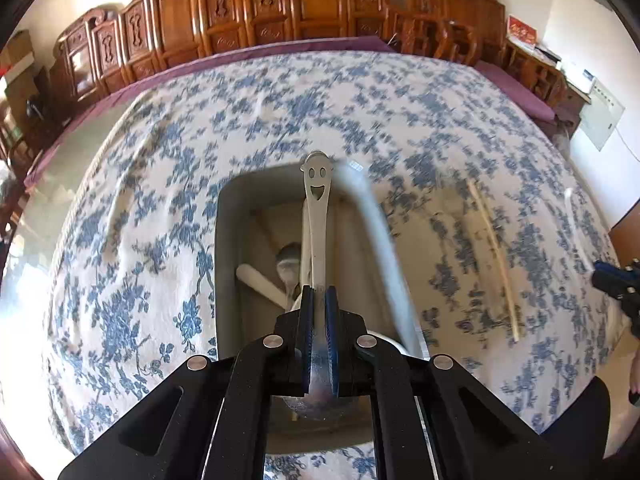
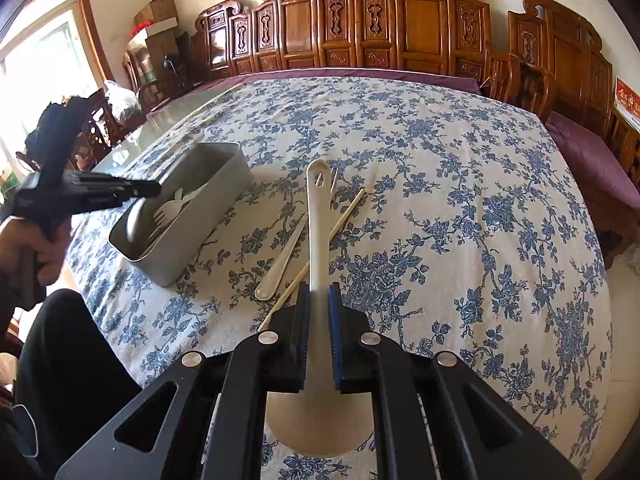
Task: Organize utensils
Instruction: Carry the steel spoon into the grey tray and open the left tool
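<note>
A wide surface (image 2: 460,208) fills both views, spread with a white cloth printed in blue flowers over a purple underlayer showing at the far edge. Carved wooden chairs (image 2: 400,28) line the wall behind it, cardboard boxes (image 2: 158,12) are stacked in a corner, and bright daylight comes through a window (image 2: 44,56) on that side.

The left tongs (image 1: 319,300) are clamped on a steel spoon (image 1: 318,208) — its handle end is cut with a smiling face — held just over a grey rectangular bin (image 1: 228,248). Inside the bin lie pale plastic utensils (image 2: 170,210), a fork among them.

The right tongs (image 2: 320,300) grip a cream plastic spoon (image 2: 318,216) by the neck, bowl toward the camera, handle pointing away, with a slot near its tip. On the cloth just beyond lie a smaller cream spoon (image 2: 280,264) and a wooden chopstick (image 2: 344,216) crossing under the held handle — both near the bin, not in it.
</note>
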Tool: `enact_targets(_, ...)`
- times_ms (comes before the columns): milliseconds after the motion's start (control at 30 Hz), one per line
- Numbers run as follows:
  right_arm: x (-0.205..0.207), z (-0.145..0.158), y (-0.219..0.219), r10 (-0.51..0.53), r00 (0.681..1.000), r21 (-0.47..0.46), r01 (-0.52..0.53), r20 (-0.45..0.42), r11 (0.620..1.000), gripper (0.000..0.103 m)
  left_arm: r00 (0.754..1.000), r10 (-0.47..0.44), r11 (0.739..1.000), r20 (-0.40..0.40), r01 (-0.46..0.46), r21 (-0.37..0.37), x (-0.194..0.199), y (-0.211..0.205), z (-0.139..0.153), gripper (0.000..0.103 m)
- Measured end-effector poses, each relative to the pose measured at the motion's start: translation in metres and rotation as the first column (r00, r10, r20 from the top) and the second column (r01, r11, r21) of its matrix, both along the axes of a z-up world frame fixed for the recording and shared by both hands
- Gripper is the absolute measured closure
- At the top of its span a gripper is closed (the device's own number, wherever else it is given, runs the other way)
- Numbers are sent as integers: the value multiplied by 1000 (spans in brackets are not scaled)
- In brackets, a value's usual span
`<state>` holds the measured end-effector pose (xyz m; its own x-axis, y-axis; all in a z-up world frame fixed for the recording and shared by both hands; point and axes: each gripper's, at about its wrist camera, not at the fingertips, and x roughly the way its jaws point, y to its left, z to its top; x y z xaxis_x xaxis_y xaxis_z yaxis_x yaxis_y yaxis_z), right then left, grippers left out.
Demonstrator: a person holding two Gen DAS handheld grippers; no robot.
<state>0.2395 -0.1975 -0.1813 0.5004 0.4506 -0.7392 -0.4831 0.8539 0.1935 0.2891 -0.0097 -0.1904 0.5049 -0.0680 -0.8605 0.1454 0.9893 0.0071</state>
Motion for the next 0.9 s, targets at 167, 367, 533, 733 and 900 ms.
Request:
enact_targets(167, 0, -1, 3, 6, 1000, -1, -6, -1, 1000, 92, 999, 13, 1000, -35, -12, 21, 6, 4, -20, 98)
enact_targets(367, -2, -3, 8, 17, 1000, -4, -17, -5, 1000, 92, 998, 23, 999, -61, -21, 27, 11, 5, -31, 98)
enact_targets(533, -6, 4, 14, 40, 999, 11, -40, 6, 999, 92, 999, 18, 999, -47, -16, 41, 8, 6, -26, 98)
enact_targets(733, -12, 17, 24, 56, 998, 18, -57, 30, 998, 92, 1000, 25, 1000, -7, -25, -1, -6, 22, -2, 97)
enact_targets(900, -15, 27, 40, 72, 996, 23, -73, 46, 997, 92, 999, 29, 999, 32, -29, -13, -18, 39, 19, 97)
